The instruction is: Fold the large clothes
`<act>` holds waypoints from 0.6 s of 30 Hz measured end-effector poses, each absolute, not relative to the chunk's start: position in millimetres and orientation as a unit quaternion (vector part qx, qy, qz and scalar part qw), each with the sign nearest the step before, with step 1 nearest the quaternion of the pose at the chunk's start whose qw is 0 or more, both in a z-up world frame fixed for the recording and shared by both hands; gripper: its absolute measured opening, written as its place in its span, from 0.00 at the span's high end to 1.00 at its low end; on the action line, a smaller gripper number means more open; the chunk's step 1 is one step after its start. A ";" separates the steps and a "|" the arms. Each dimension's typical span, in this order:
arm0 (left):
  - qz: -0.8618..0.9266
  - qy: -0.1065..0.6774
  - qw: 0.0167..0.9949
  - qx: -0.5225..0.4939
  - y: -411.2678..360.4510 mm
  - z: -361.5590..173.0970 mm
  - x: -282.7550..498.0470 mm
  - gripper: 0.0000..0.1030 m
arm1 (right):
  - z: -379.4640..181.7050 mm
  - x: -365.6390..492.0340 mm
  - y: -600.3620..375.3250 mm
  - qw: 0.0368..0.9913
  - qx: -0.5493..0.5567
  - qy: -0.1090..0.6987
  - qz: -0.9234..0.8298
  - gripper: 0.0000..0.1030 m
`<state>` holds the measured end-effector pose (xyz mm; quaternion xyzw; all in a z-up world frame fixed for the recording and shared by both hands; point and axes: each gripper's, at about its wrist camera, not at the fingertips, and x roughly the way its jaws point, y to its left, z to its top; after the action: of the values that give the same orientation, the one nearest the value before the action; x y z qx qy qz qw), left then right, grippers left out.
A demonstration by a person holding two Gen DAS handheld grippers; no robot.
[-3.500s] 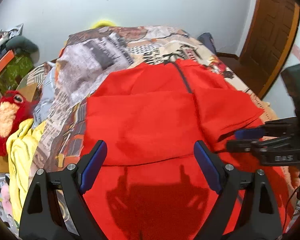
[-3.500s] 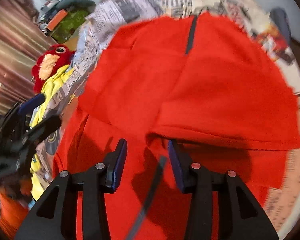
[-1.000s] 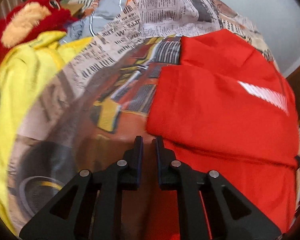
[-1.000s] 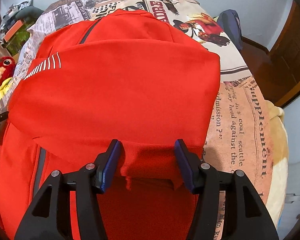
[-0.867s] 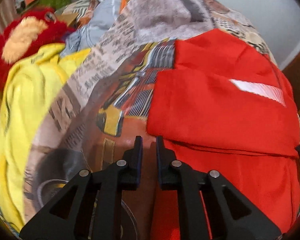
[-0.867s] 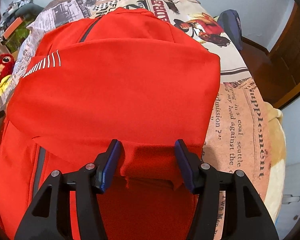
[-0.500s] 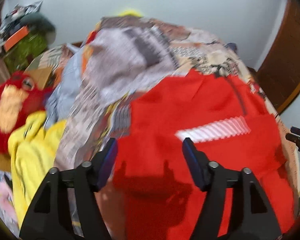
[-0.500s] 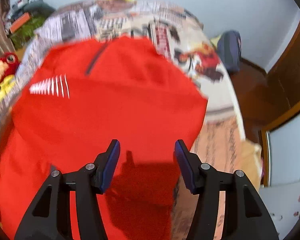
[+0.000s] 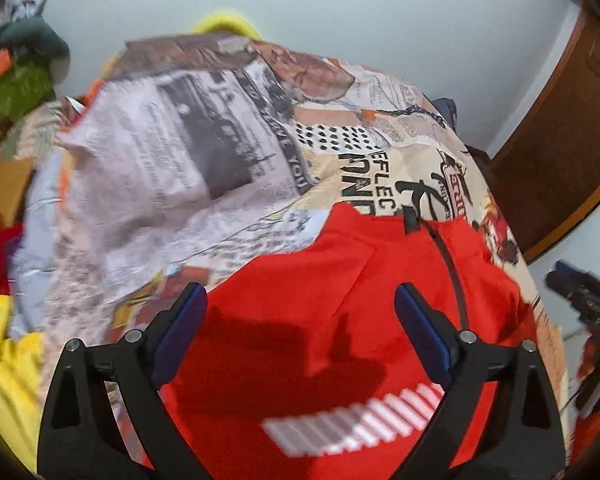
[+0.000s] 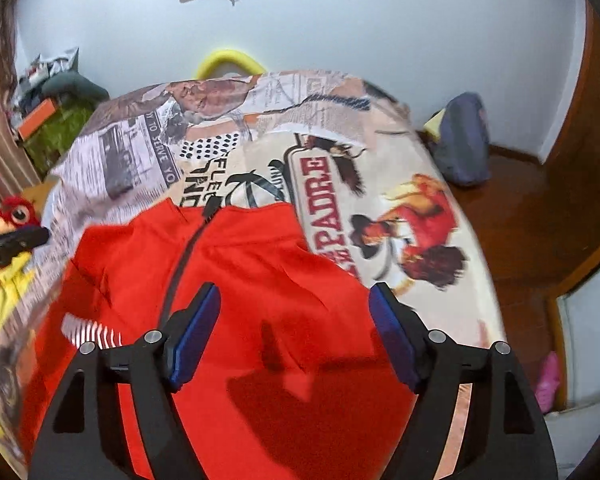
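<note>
left wrist view: left gripper (image 9: 300,320) spread wide, empty, above red jacket (image 9: 340,300) on newspaper-print bedspread (image 9: 188,152).
right gripper (image 10: 292,328) also wide apart, holding nothing, over the same jacket; dark zipper (image 10: 184,264) runs up the middle, white stripes (image 10: 92,330) at left. red plush toy (image 10: 12,212) and yellow cloth (image 9: 4,360) left of the bed.

Both grippers hang above the bed with jaws spread wide and nothing between the fingers. The left gripper (image 9: 300,312) and right gripper (image 10: 294,316) are well apart. The far half of the newspaper-print bedspread (image 10: 268,100) lies bare beyond the red jacket (image 10: 260,280). The left bed edge is blocked by a yellow cloth (image 9: 4,360) and a red plush toy (image 10: 12,212). The floor on the right holds a blue bag (image 10: 464,148).
</note>
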<state>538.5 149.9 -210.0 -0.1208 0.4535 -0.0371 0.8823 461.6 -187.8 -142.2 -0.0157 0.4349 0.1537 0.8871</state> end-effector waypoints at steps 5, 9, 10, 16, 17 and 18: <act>-0.055 0.461 0.872 -0.153 139.9 -235.6 576.6 0.08 | -170.2 500.4 -187.2 0.864 0.034 0.473 0.169 0.29; -0.066 0.485 0.853 -0.179 126.3 -261.5 603.0 0.08 | -192.4 523.8 -188.9 0.841 0.092 0.500 0.186 0.29; -0.067 0.491 0.851 -0.174 121.7 -266.7 608.2 0.08 | -198.0 528.8 -188.1 0.835 0.097 0.507 0.187 0.29; -0.074 0.511 0.843 -0.153 103.8 -294.4 625.5 0.09 | -227.4 547.4 -182.6 0.810 0.128 0.534 0.204 0.29; -0.087 0.508 0.842 -0.157 99.3 -297.3 625.2 0.11 | -228.8 547.9 -181.4 0.811 0.129 0.531 0.209 0.29; -0.092 0.500 0.847 -0.156 96.3 -297.0 623.2 0.14 | -229.0 547.5 -179.5 0.811 0.129 0.528 0.215 0.29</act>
<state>623.2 96.3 -297.0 -0.1558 0.5003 -0.0922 0.8467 547.5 -179.5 -229.0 0.1293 0.5282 0.2153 0.8111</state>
